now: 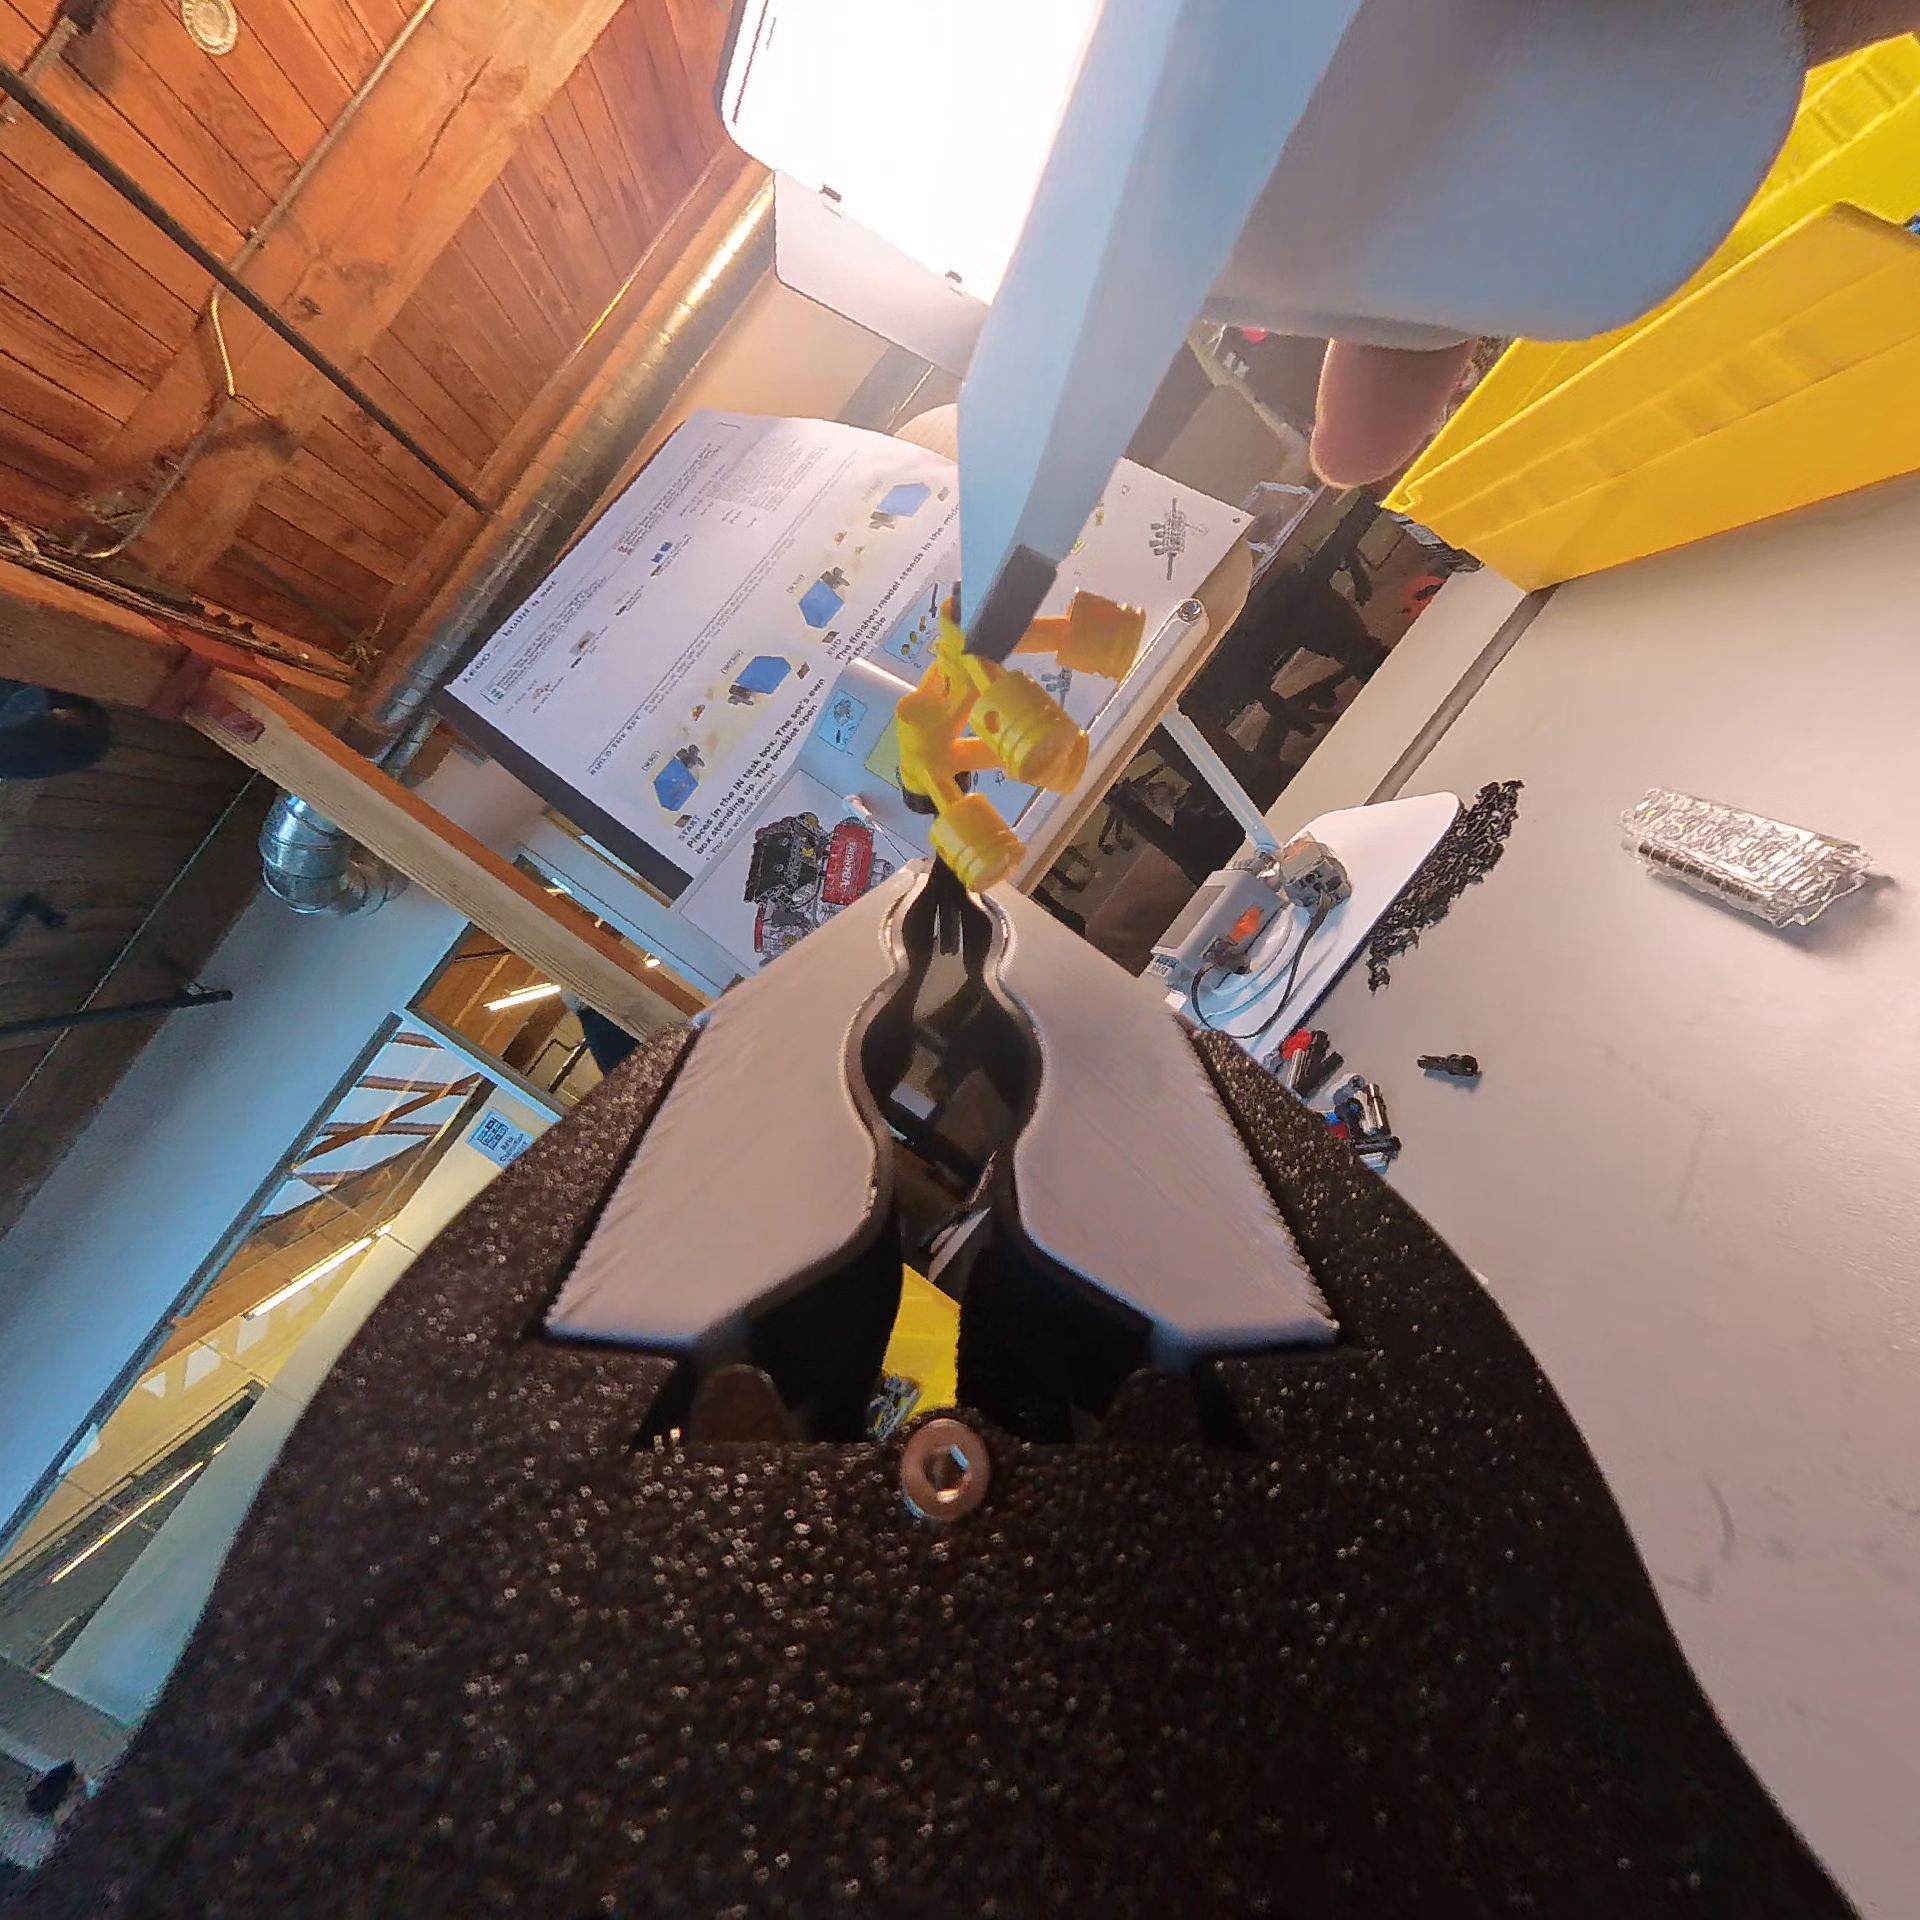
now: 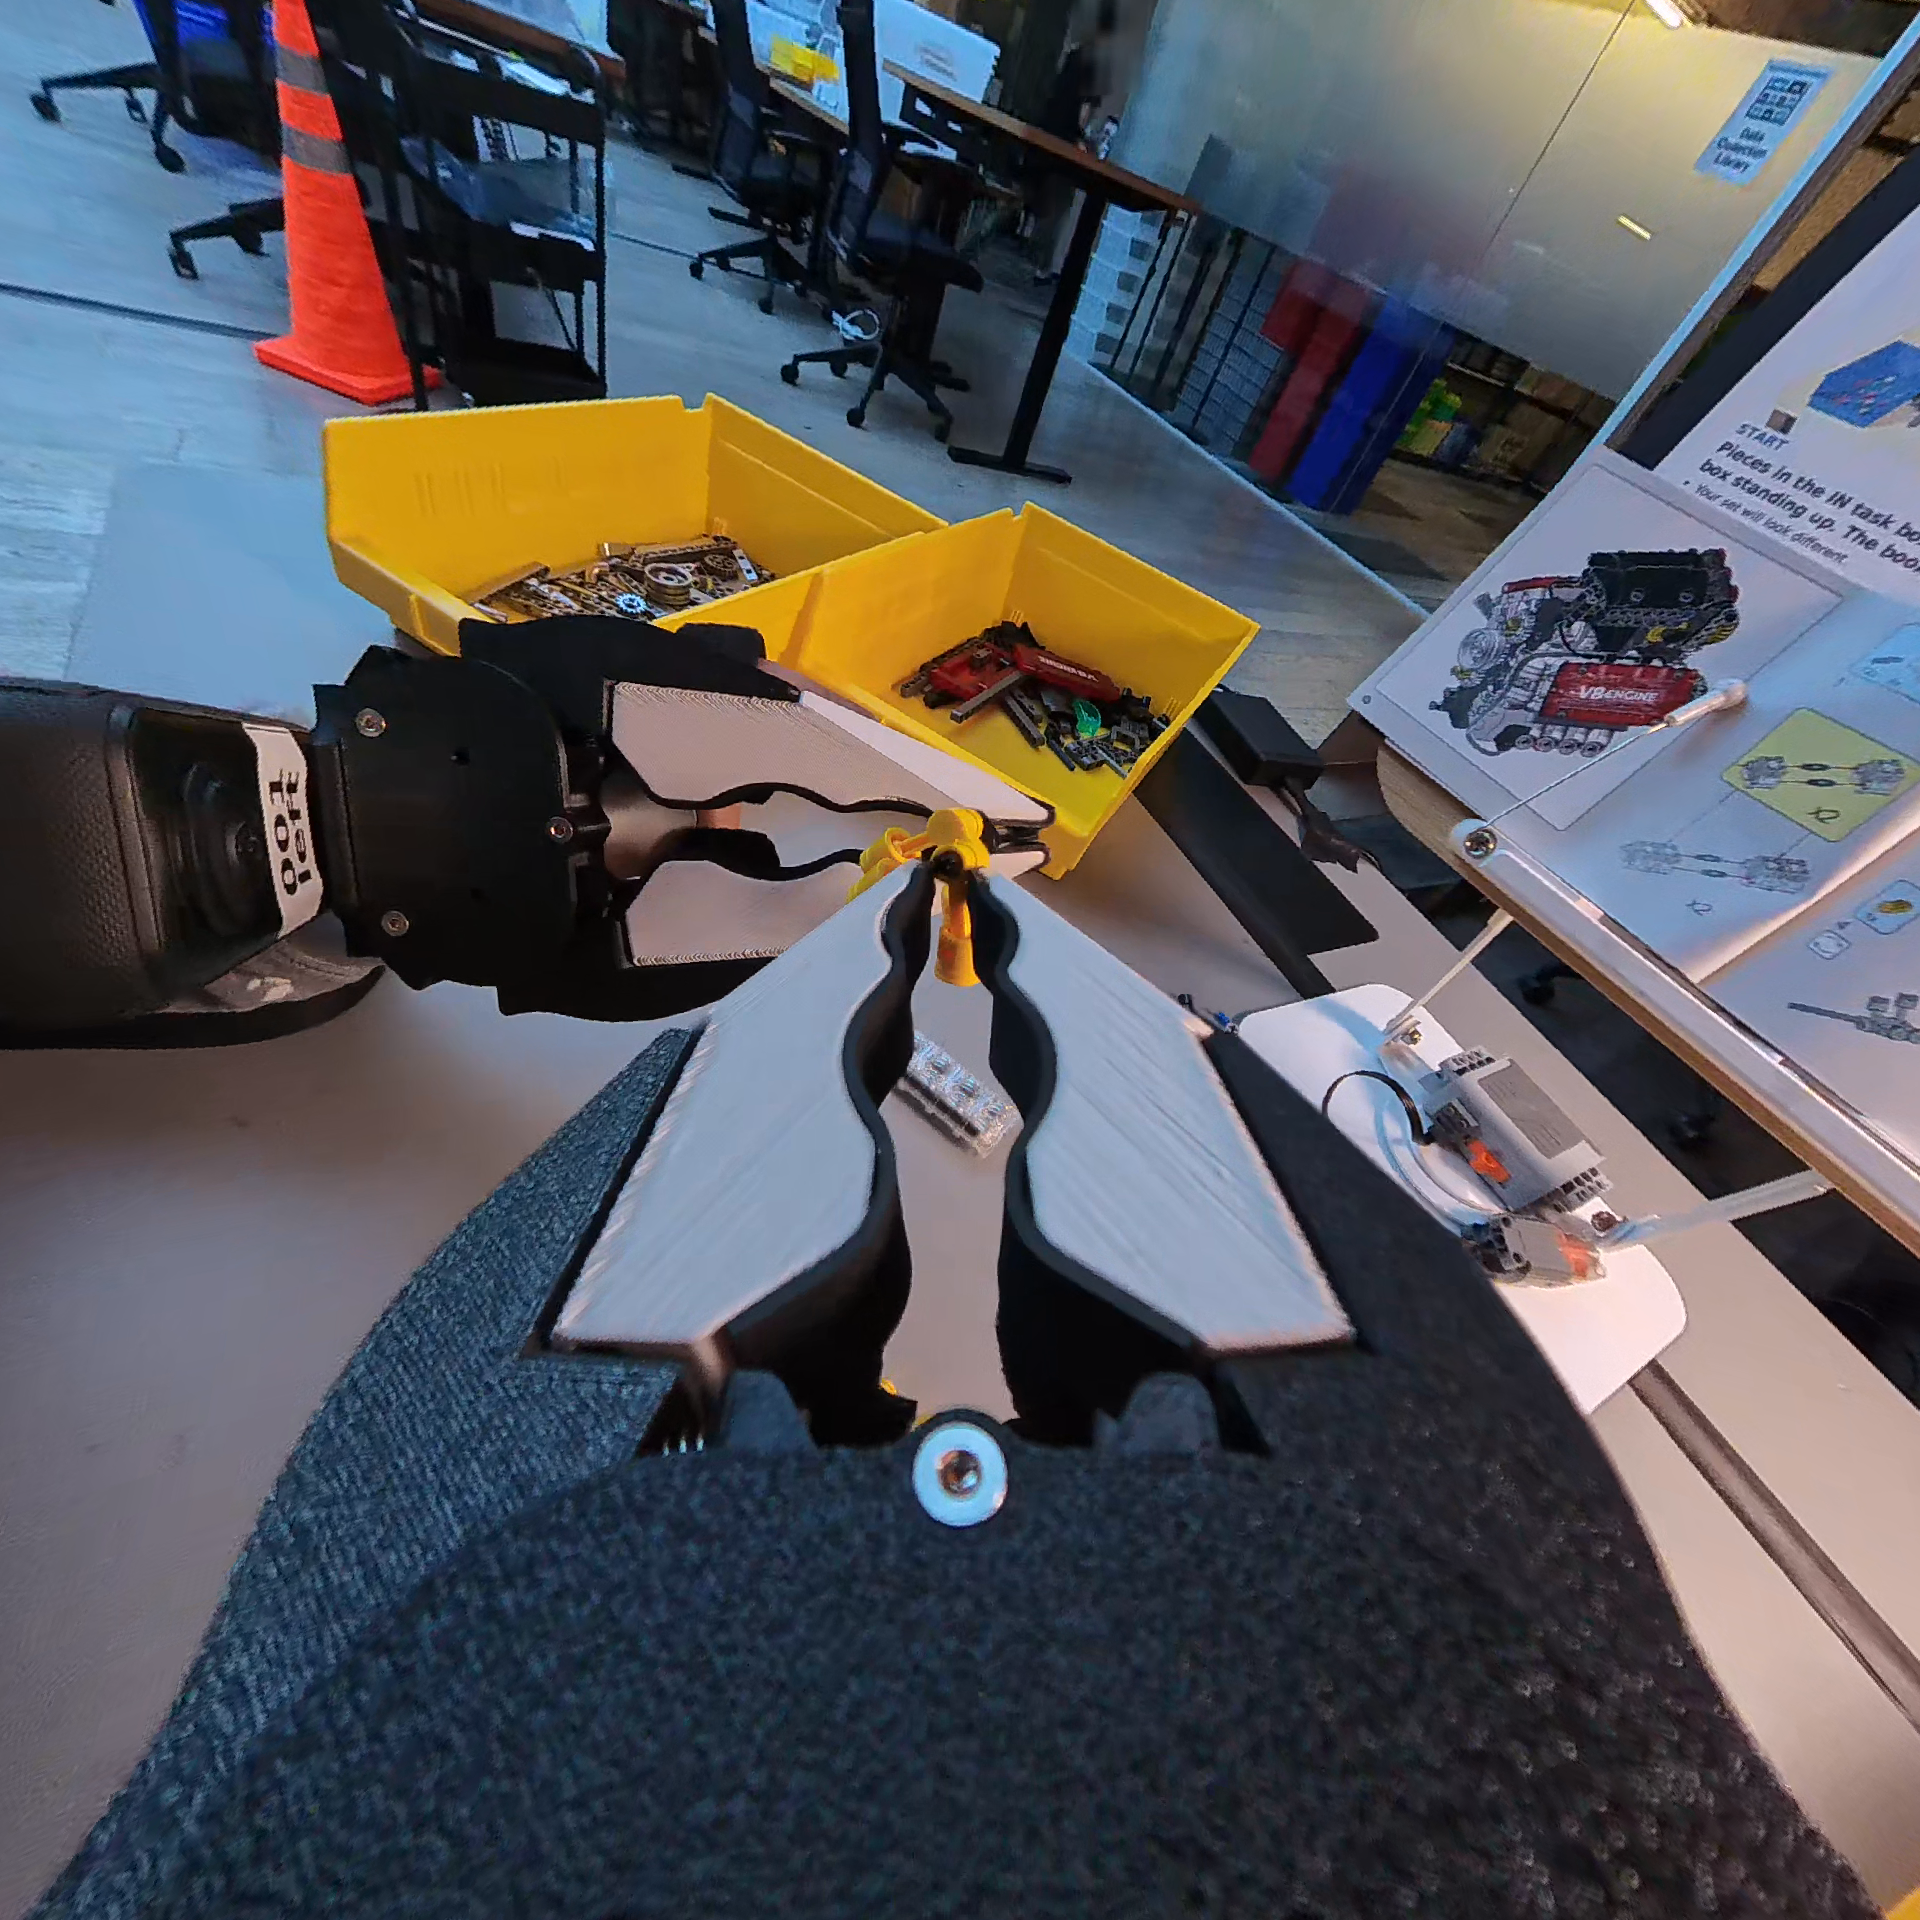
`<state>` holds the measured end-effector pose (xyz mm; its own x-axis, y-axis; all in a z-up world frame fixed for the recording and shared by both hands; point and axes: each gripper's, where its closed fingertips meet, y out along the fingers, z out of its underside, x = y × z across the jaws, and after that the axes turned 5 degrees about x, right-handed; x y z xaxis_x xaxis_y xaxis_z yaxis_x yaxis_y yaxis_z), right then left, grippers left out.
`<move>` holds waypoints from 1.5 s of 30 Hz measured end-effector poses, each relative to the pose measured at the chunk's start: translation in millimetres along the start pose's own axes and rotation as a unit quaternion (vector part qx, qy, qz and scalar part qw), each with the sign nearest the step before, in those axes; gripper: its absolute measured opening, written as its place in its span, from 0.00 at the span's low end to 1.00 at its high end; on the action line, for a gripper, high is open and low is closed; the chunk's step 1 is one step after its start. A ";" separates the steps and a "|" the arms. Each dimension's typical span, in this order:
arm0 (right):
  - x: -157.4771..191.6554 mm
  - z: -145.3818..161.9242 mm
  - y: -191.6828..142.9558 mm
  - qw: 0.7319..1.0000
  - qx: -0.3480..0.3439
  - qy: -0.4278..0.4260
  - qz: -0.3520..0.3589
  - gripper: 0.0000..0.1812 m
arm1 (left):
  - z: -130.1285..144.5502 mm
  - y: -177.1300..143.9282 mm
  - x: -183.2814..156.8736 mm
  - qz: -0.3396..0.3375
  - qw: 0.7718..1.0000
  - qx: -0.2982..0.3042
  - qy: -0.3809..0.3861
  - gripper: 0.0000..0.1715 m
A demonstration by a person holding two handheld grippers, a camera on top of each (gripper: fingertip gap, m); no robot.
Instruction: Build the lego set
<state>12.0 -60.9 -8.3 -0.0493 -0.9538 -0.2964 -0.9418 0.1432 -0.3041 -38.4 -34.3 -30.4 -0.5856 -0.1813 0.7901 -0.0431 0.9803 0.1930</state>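
My left tongs (image 2: 1023, 836) and right tongs (image 2: 948, 883) meet tip to tip in the air above the desk (image 2: 312, 1195), both pinching the yellow piston assembly (image 1: 997, 727) from different sides. Just behind it stand two yellow bins (image 2: 790, 540) of parts. The instruction board (image 2: 1714, 727) crowds my right edge; bare desk lies open to the left.

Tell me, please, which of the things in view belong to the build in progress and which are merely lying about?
In use:
- yellow piston assembly, held by both grippers: left gripper, right gripper
- instruction booklet
- yellow parts bins

Lying about:
- grey motor unit on its white plate
- clear plastic strip
- black chain pieces
- orange traffic cone
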 end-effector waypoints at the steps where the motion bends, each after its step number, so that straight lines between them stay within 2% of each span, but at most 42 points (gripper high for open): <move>1: 0.1 0.4 -0.1 1.000 0.000 -0.006 -0.001 0.03 | 0.0 -0.2 -0.4 0.001 1.000 -0.001 -0.002 0.01; 10: -2.3 -1.6 -5.1 0.998 -0.036 -0.054 0.013 0.00 | -5.3 -5.3 -2.5 0.023 0.999 -0.024 -0.024 0.04; 14: -2.9 2.0 -6.4 0.997 -0.035 -0.071 0.013 0.00 | -9.4 -7.2 -7.9 0.037 0.998 -0.036 -0.025 0.00; 25: -31.5 32.7 -21.6 0.999 -0.018 -0.014 0.036 0.00 | 1.2 -3.3 -15.4 0.074 0.995 -0.022 -0.063 0.00; 29: -37.2 45.0 -25.9 0.999 -0.008 -0.002 0.039 0.00 | 8.1 -0.4 -27.7 0.121 0.988 -0.007 -0.097 0.00; 33: -35.1 68.6 -30.5 0.999 0.027 0.013 0.011 0.00 | 12.6 -3.4 -52.9 0.248 0.954 0.015 -0.167 0.01; 36: -24.0 98.3 -33.5 0.996 0.076 0.026 -0.037 0.05 | 20.7 -19.7 -90.3 0.399 0.890 0.067 -0.210 0.11; 38: -14.8 119.5 -33.3 0.991 0.109 0.031 -0.065 0.07 | 23.8 -33.8 -111.1 0.471 0.848 0.091 -0.224 0.11; 41: 1.3 146.1 -29.5 0.983 0.149 0.028 -0.099 0.08 | 35.9 -59.8 -143.9 0.561 0.788 0.152 -0.203 0.15; 42: 5.3 153.1 -27.5 0.981 0.159 0.025 -0.106 0.08 | 40.3 -65.5 -152.4 0.575 0.777 0.168 -0.192 0.15; 44: 11.7 164.5 -22.0 0.977 0.175 0.026 -0.119 0.08 | 48.8 -68.1 -163.7 0.577 0.776 0.191 -0.166 0.12; 45: 14.0 168.3 -18.6 0.976 0.178 0.029 -0.124 0.08 | 50.1 -71.6 -168.5 0.587 0.769 0.198 -0.160 0.10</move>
<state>84.8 -32.5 -159.1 0.1369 -0.9827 -0.1247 -0.7523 -0.0212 -0.6585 22.8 -70.0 -206.5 -0.5757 0.8127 0.0898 0.4604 0.4129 -0.7858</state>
